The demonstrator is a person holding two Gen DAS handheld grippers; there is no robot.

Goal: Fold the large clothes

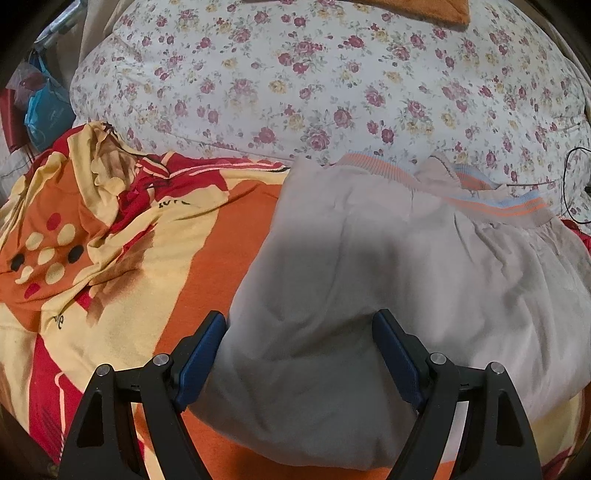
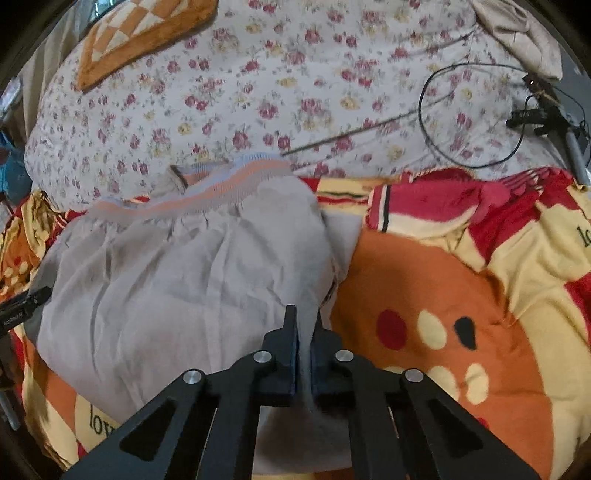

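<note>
A large grey garment with an orange and blue striped ribbed hem lies bunched on an orange, yellow and red blanket. My left gripper is open, its blue-padded fingers spread over the garment's near edge without gripping it. In the right wrist view the garment lies left of centre, hem at the far side. My right gripper is shut on a raised fold of the grey garment, which runs up from between the fingers.
A floral quilt fills the far side of the bed. An orange checked cushion lies on it. A black cable loop and a thin rod lie at the right. Bags hang at the far left.
</note>
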